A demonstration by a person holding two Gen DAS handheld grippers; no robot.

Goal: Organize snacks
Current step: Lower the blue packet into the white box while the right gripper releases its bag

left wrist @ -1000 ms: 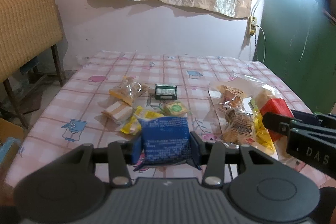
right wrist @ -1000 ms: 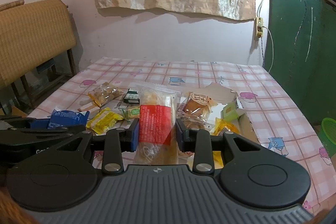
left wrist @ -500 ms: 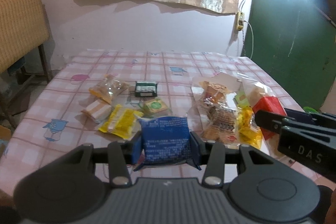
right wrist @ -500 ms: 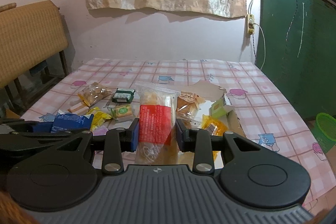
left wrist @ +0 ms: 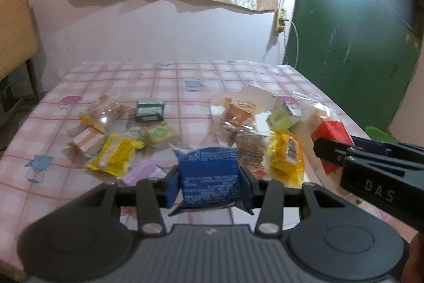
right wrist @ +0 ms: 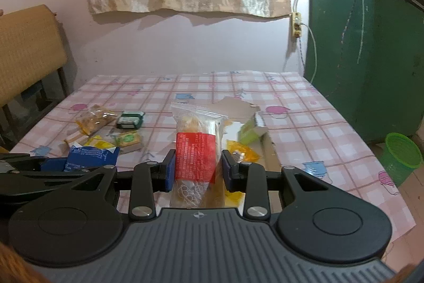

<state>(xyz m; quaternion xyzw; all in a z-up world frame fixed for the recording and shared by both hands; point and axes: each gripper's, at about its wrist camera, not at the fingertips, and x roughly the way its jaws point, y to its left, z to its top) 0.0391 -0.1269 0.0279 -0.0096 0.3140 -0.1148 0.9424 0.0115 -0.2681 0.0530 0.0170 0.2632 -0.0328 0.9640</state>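
Left gripper [left wrist: 209, 186]: jaws are clenching a blue foil snack packet [left wrist: 209, 177] by its 2 side edges, holding it upright above the near edge of the table [left wrist: 169, 76]. Right gripper [right wrist: 198, 171]: jaws are pinching a clear bread packet with a red label [right wrist: 197, 147] across its middle, likewise lifted over the near edge. Both packets are probably light, soft and air-filled; the film looks slippery and the contents crushable, so the flat label band or a sealed end seam is the safer place to grip, with modest pressure.

Toward the left edge, loose snacks are lying close together: a yellow packet [left wrist: 115, 154], a striped orange-and-white packet [left wrist: 87, 142], a clear biscuit bag [left wrist: 104, 114], a dark green box [left wrist: 149, 111] and a small green-labelled square packet [left wrist: 159, 133]. Toward the right edge, a torn cardboard tray [right wrist: 270, 150] is carrying a light green carton [right wrist: 250, 127] and a yellow wrapper [right wrist: 242, 151]. A green basket [right wrist: 402, 150] is standing on the floor beyond the right edge.
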